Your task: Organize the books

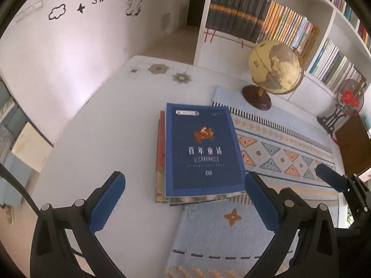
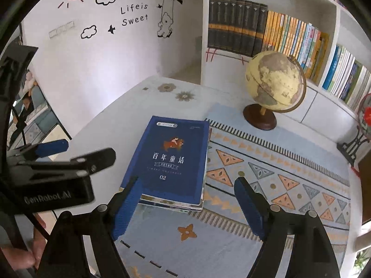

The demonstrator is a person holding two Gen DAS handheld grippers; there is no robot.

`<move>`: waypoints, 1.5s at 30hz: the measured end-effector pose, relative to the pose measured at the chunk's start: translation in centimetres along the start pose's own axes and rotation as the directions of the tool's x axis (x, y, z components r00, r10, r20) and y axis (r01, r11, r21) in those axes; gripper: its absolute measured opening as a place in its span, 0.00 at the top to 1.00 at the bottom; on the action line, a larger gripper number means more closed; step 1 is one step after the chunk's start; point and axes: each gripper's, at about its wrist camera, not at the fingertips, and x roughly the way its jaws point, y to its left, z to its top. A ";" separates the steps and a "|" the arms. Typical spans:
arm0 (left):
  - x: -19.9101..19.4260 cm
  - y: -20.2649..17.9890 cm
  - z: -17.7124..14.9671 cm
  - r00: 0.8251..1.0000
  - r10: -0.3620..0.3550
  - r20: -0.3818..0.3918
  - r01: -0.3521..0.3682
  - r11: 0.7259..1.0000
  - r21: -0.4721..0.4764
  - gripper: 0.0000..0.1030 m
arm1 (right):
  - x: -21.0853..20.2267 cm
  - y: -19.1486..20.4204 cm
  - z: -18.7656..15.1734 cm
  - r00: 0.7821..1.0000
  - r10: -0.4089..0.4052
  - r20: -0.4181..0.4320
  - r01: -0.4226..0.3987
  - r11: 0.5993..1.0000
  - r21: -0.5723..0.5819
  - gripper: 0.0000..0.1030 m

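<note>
Since the stack is loose and sits half on bare table [image 1: 97,139], half on the patterned runner [image 1: 289,153], slippage is judged the main risk: if only the top volume is pinched, the books under it could be dragged or fanned out, and the runner could be rucked up under a sliding edge. The globe [image 1: 276,68] stands well apart behind the stack, but could be knocked if a book is swung toward the bookshelf [image 1: 259,18]. A further risk is a clash between the two grippers, since both are converging on the same near edge.

The stack is topped by the blue book marked 02 [image 1: 199,148], lying flat, cover up, with a red-edged book [image 1: 161,136] showing along its left side and patterned page edges below. It lies on the table in front of the shelf, its right part over the runner's edge.

The left gripper [image 1: 185,201] is spread wide and nothing is held; the near edge of the stack lies between its fingers, just ahead of the tips, with the right pad just beside the stack's near right corner. Contact cannot be confirmed.

The right gripper [image 2: 185,205] is likewise spread and empty. Its left fingertip [image 2: 132,185] overlaps the near left corner of the blue book [image 2: 169,159] in that view; touching or just above cannot be told. Its other finger stands over the runner [image 2: 278,173], apart from the stack.
</note>
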 end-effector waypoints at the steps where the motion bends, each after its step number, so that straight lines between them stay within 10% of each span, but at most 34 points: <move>1: 0.1 0.0 -0.2 1.000 -0.006 -0.003 0.006 1.000 -0.008 0.01 | 0.1 0.0 -0.1 1.000 -0.005 -0.005 0.005 1.000 -0.002 0.23; 45: 1.0 -1.2 -1.8 0.999 0.016 -0.046 -0.016 1.000 0.000 0.01 | 2.1 -1.5 -1.7 0.992 0.074 -0.098 -0.064 0.992 0.107 0.23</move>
